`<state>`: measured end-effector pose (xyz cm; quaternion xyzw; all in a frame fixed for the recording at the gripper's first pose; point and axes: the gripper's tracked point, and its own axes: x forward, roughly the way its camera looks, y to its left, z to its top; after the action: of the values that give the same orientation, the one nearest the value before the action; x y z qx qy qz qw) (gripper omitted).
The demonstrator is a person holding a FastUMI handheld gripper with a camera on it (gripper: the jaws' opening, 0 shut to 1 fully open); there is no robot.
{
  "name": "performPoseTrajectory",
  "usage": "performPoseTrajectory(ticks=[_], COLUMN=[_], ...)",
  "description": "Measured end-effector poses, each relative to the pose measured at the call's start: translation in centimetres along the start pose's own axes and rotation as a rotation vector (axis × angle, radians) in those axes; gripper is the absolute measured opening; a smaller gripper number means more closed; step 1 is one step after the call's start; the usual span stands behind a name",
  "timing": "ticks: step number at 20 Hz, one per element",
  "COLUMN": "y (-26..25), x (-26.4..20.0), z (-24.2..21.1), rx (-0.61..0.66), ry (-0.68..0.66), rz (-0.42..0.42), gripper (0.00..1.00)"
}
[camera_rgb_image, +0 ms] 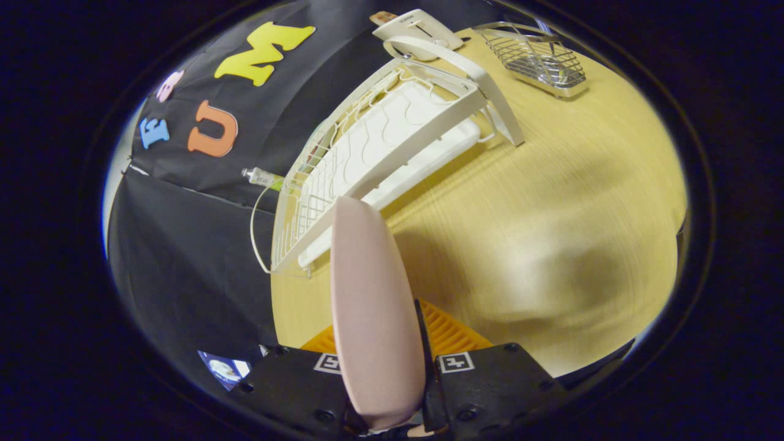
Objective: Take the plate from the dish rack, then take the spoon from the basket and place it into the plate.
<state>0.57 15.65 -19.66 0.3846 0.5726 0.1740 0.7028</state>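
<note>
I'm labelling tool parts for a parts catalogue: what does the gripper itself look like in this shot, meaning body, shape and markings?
The gripper shows as two blocky black housings, one on each side of the pink plate, studded with dark round screw heads. Each housing carries a small square black-and-white tracking marker near its inner top corner. The finger faces are ribbed with fine parallel ridges. No cables show on it.

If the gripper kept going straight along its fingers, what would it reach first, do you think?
Probably the dish rack: it lies just beyond the plate held edge-on between the gripper's fingers. The plate's rim would likely touch before the fingers, though depth is hard to judge here.
</note>
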Motion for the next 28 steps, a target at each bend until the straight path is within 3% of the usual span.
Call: performPoseTrajectory(ticks=[7,18,22,28], y=[-1.6,-2.6,-2.7,-2.5], x=[0.6,-1.4,-2.7,-6.5], z=[0.7,3.6,4.4,5.9], rx=[0.047,-0.004,-0.067,-0.334], ry=[0.008,-0.100,-0.154,-0.347], rz=[0.031,-0.049,-0.085,-0.186], gripper=[0.40,0.62,0.71,0.75])
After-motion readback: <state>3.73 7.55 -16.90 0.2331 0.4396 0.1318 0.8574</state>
